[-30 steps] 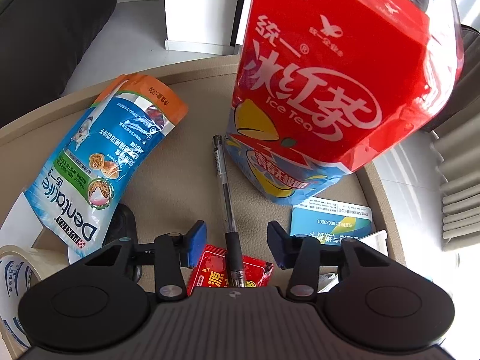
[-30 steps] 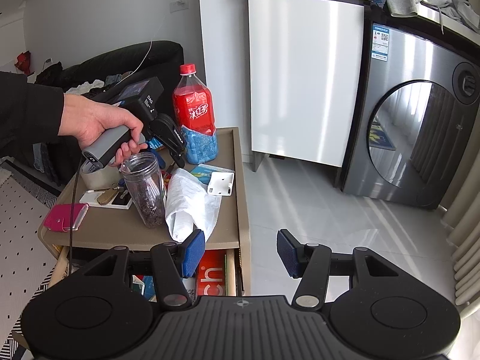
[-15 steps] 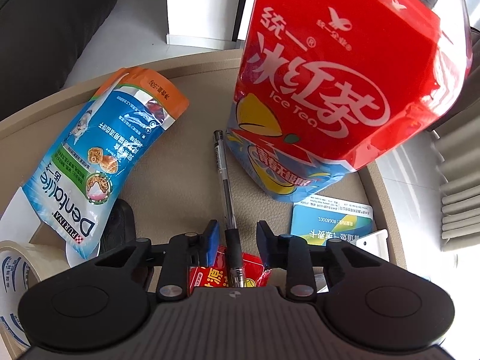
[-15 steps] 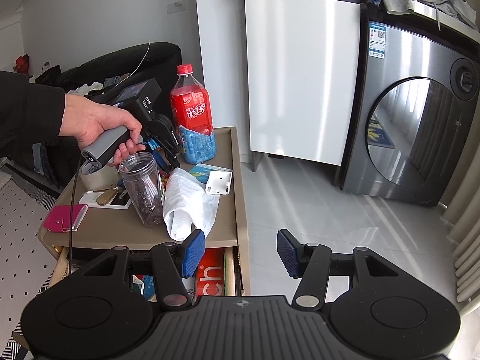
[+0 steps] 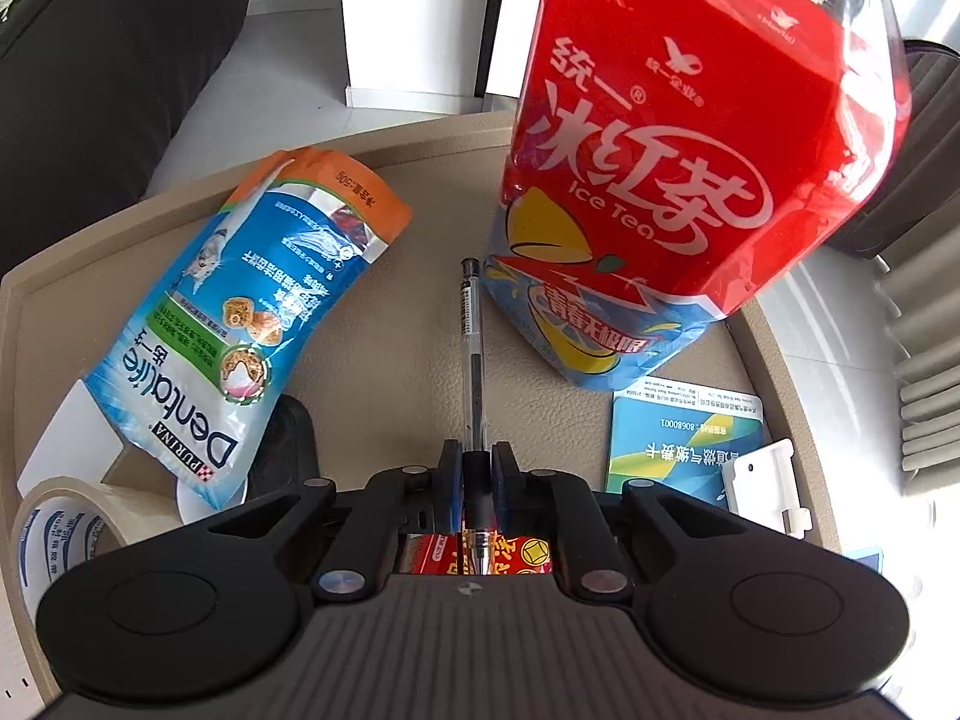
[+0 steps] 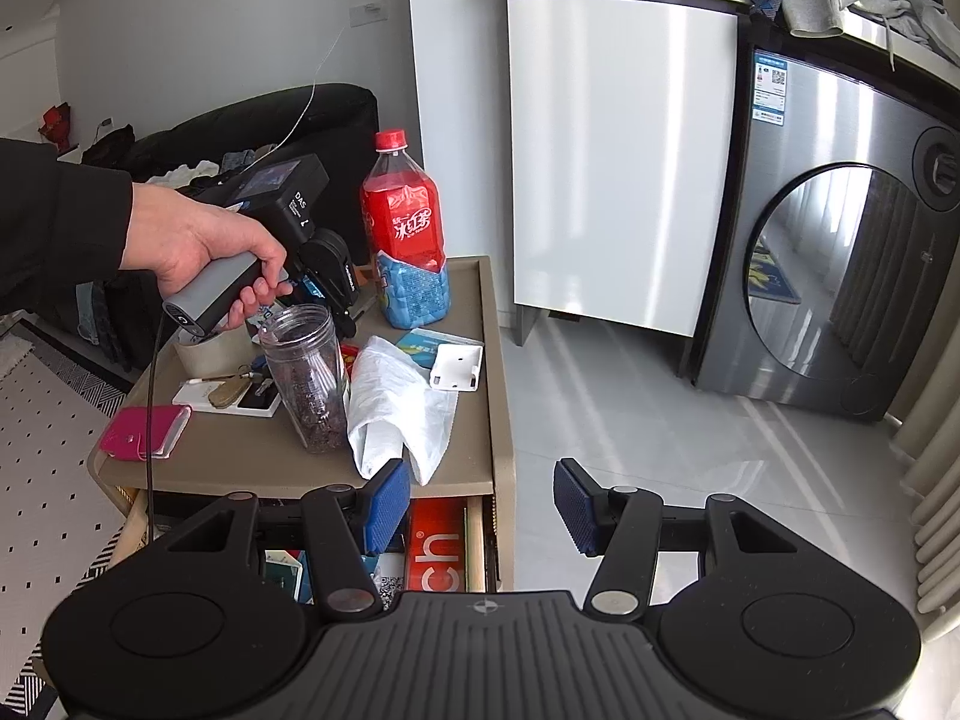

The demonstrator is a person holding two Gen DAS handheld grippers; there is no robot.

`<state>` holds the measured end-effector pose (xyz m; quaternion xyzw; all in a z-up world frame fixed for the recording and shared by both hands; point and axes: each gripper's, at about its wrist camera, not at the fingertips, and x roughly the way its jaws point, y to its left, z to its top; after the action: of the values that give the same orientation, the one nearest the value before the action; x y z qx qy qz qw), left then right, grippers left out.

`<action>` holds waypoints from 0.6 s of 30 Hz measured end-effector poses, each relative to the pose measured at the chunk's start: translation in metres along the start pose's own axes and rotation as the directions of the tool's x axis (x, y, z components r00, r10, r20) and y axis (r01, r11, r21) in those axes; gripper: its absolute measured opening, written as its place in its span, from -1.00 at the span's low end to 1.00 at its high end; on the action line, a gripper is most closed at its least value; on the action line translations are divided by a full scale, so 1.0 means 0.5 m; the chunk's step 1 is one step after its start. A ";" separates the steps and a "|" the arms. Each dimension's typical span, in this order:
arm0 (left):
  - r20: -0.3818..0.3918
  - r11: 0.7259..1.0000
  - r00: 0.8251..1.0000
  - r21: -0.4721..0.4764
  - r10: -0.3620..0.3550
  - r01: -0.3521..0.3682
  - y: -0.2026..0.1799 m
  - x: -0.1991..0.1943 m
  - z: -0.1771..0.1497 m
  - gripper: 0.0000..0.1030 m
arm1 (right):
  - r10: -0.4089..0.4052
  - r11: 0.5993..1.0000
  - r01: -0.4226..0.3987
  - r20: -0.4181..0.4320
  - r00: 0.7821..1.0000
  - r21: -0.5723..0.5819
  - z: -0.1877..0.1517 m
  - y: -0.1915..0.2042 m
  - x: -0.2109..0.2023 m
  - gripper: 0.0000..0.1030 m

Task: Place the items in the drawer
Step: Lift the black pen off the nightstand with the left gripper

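A clear pen (image 5: pixel 471 348) with a black grip lies on the beige cabinet top (image 5: pixel 390 360), pointing away from me. My left gripper (image 5: pixel 478 480) is shut on the pen's black grip end. In the right wrist view a hand (image 6: pixel 198 252) holds that left gripper over the cabinet top. My right gripper (image 6: pixel 483 501) hangs open in front of the cabinet, nothing between its blue pads. Below it the drawer (image 6: pixel 474 531) stands pulled out with a red box (image 6: pixel 435 546) and other items inside.
Close right of the pen stands a big ice tea bottle (image 5: pixel 678 180). A pet treat pouch (image 5: pixel 240 324), tape roll (image 5: pixel 54 534), blue card (image 5: pixel 684 444) and red packet (image 5: pixel 522 555) lie around. A jar (image 6: pixel 306 378), white bag (image 6: pixel 396 408), pink wallet (image 6: pixel 141 429) crowd the front. A washing machine (image 6: pixel 840 252) stands right.
My left gripper's fingers have closed from wide open onto the pen's black grip. The right gripper has stayed open and almost still.
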<state>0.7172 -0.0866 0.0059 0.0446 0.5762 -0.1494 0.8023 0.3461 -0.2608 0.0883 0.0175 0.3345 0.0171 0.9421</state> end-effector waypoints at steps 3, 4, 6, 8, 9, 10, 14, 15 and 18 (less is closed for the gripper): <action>0.031 1.000 1.000 -0.010 0.002 -0.002 0.013 -0.035 -0.004 -0.78 | 0.004 1.000 -0.004 0.003 1.000 -0.005 0.004 0.010 0.000 0.11; 0.043 1.000 0.999 -0.014 0.003 -0.003 0.018 -0.048 -0.005 -0.78 | 0.007 1.000 -0.007 0.004 1.000 -0.007 0.006 0.013 0.000 0.11; 0.065 1.000 0.998 -0.028 -0.003 0.005 0.030 -0.069 -0.005 -0.78 | 0.012 1.000 -0.012 0.004 1.000 -0.012 0.010 0.020 0.003 0.11; 0.085 0.999 0.996 -0.041 -0.011 0.015 0.043 -0.088 -0.002 -0.78 | 0.019 1.000 -0.019 0.005 1.000 -0.018 0.014 0.030 0.002 0.11; 0.095 0.999 0.995 -0.043 -0.012 0.016 0.051 -0.098 -0.004 -0.78 | 0.023 0.999 -0.022 0.006 1.000 -0.024 0.017 0.035 0.002 0.11; 0.108 0.999 0.994 -0.041 -0.009 0.014 0.057 -0.113 -0.007 -0.78 | 0.028 0.999 -0.027 0.011 1.000 -0.031 0.020 0.040 0.000 0.11; 0.156 0.999 0.988 -0.034 0.002 0.003 0.070 -0.154 -0.010 -0.78 | 0.044 0.997 -0.041 0.037 0.998 -0.072 0.037 0.059 -0.004 0.11; 0.169 0.999 0.986 -0.033 0.004 0.002 0.074 -0.165 -0.011 -0.78 | 0.047 0.996 -0.043 0.043 0.998 -0.081 0.041 0.064 -0.005 0.11; 0.207 0.999 0.978 -0.032 0.000 0.007 0.085 -0.197 -0.014 -0.78 | 0.055 0.994 -0.049 0.060 0.997 -0.100 0.052 0.080 -0.011 0.11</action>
<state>0.6947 -0.0258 0.0918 0.0145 0.4919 -0.1453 0.8583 0.3576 -0.2215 0.1139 -0.0199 0.3030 0.0574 0.9511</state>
